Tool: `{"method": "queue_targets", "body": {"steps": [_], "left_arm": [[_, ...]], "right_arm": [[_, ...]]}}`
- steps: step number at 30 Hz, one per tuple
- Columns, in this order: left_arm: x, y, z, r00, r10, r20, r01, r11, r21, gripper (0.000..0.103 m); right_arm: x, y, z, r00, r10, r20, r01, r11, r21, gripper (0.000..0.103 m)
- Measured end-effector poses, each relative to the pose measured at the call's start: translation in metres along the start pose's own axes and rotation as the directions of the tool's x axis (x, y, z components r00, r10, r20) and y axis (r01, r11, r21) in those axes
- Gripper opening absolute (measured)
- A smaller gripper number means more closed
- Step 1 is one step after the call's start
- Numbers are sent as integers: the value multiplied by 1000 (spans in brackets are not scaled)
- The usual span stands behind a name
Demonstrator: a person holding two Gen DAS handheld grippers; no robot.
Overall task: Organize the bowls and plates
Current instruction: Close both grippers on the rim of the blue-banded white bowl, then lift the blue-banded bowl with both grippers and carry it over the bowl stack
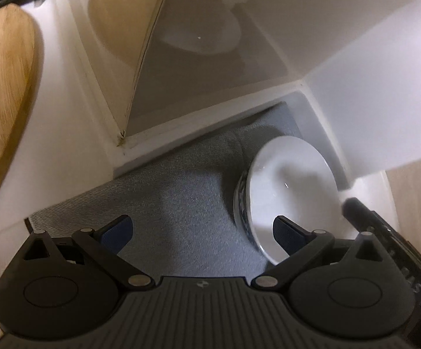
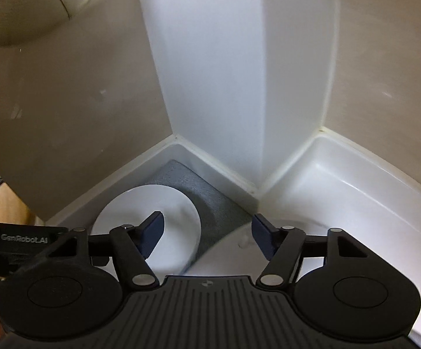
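Left wrist view is looking steeply down at a grey mat [image 1: 187, 186] lying on a white bench [image 1: 73, 151] in a corner where glossy walls meet. The left claw [image 1: 203, 231] is hanging above the mat with its jaws spread wide and nothing between them; its blue pads [image 1: 117, 234] are gripping nothing. A white bowl [image 1: 286, 192] with a blue pattern around its outside is sitting on the right part of the mat, close to the white wall, and the claw's right finger is overlapping the bowl's near rim in the picture, though I cannot tell whether it is touching. A wooden board [image 1: 3, 101] is lying on the bench at far left, well apart from the bowl. Part of the other black tool [image 1: 385, 232] is showing at the right edge, just beside the bowl.

Right wrist view is facing the same corner from the other side. The right claw [image 2: 207, 234] is standing released, its jaws partly open and holding nothing. The bowl [image 2: 152, 209] is lying below and behind the left finger, on the mat [image 2: 210, 203], not between the fingers. A white ledge [image 2: 341, 180] is running along the wall to the right. The left tool's black body [image 2: 21, 241] is showing at the left edge, beside the bowl.
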State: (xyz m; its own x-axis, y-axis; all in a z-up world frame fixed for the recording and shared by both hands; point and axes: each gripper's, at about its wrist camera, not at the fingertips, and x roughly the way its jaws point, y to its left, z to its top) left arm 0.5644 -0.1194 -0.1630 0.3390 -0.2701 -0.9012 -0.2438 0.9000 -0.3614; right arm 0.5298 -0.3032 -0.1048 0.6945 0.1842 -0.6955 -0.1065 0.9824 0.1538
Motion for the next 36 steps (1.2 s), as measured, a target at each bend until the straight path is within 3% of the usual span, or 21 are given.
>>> {"method": "queue_targets", "body": {"steps": [9, 12, 15, 16, 17, 18, 19, 22, 36], "left_arm": [[17, 1, 3, 999, 39, -13, -40, 995, -86, 103], [19, -3, 5, 999, 49, -10, -50, 995, -88, 103], [23, -8, 8, 999, 48, -9, -49, 995, -90, 101], [23, -10, 8, 999, 47, -6, -48, 996, -80, 88], [21, -13, 7, 999, 48, 8, -48, 997, -58, 77], [18, -14, 6, 1000, 25, 17, -25, 999, -33, 43], [19, -14, 7, 1000, -10, 6, 10, 1000, -23, 26], [18, -10, 7, 999, -45, -9, 44, 998, -34, 6], [-21, 27, -33, 999, -35, -7, 35, 997, 74, 6]], "right_arm": [[40, 3, 10, 998, -10, -62, 6, 999, -54, 64], [50, 5, 11, 996, -6, -88, -1, 997, -75, 52], [60, 9, 11, 994, 11, -110, -22, 995, -94, 33], [61, 11, 11, 993, 27, -118, -39, 994, -101, 21], [62, 14, 10, 992, 35, -118, -48, 992, -113, 21], [61, 18, 9, 994, 22, -111, -37, 990, -135, 21], [60, 21, 8, 994, 15, -106, -32, 988, -153, 21], [53, 24, 9, 994, 41, -102, -57, 986, -156, 16], [14, 54, -26, 972, 108, -207, -132, 986, -105, 6]]}}
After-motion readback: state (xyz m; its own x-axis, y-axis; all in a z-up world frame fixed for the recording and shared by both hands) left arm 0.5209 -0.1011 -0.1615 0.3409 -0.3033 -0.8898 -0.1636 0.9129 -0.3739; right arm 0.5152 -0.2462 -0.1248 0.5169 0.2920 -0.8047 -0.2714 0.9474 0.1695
